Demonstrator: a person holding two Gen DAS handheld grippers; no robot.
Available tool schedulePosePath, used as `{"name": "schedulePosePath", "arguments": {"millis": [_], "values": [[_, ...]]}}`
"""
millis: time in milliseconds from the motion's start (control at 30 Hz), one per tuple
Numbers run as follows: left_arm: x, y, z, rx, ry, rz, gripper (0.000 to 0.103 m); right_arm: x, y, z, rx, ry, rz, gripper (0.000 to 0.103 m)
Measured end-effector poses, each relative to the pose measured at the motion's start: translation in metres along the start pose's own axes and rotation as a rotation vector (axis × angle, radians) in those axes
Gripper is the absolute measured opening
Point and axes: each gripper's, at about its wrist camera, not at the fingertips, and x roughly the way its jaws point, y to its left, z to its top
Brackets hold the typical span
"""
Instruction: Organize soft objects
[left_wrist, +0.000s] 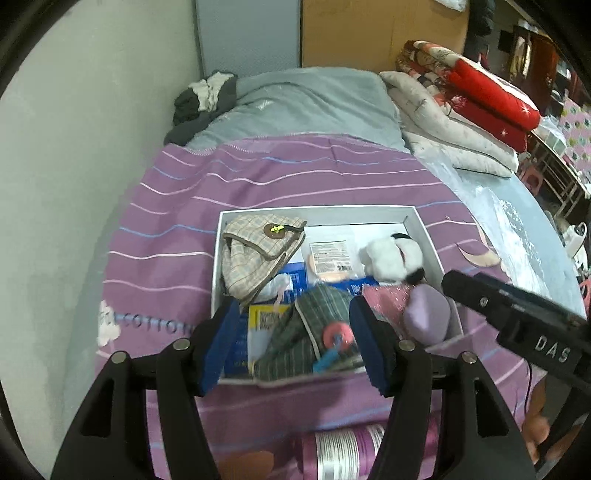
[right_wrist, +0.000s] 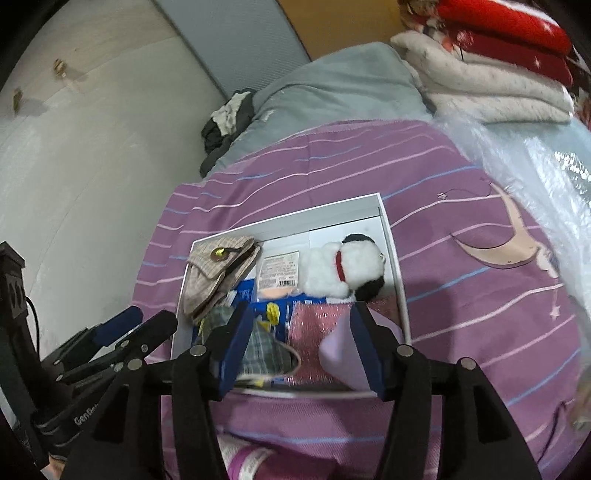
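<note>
A white box (left_wrist: 218, 258) (right_wrist: 386, 229) lies on a purple striped bedspread. In it are a beige plaid pouch (left_wrist: 255, 254) (right_wrist: 218, 273), a white and black plush toy (left_wrist: 391, 258) (right_wrist: 347, 269), a green plaid pouch with a red button (left_wrist: 314, 332) (right_wrist: 266, 350), a pink glittery item (left_wrist: 384, 299) (right_wrist: 314, 328), a lilac soft item (left_wrist: 428, 314) (right_wrist: 340, 354) and packets. My left gripper (left_wrist: 291, 343) is open over the green pouch. My right gripper (right_wrist: 299, 347) is open over the box's near part, holding nothing.
A grey quilt (left_wrist: 295, 103) and dark clothes (left_wrist: 203, 103) lie at the bed's head. Folded red and white quilts (left_wrist: 461, 99) (right_wrist: 498, 55) are stacked at the right, with clear plastic (right_wrist: 535, 166) beside them. A wall runs along the left. A purple labelled packet (left_wrist: 343, 450) lies near the front.
</note>
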Motion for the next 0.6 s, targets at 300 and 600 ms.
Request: {"name": "schedulePosePath", "arguments": {"millis": [300,600], "values": [[-0.057,-0.008,-0.021,-0.025,-0.116,0.020,0.063,-0.054,0.021,-0.025,-0.088,-0.060,-0.041,0.069],[-0.076,0.003,-0.051,-0.006,-0.119,0.004,0.070,-0.101,0.044,-0.035,-0.131,-0.214,-0.057,0.073]]}}
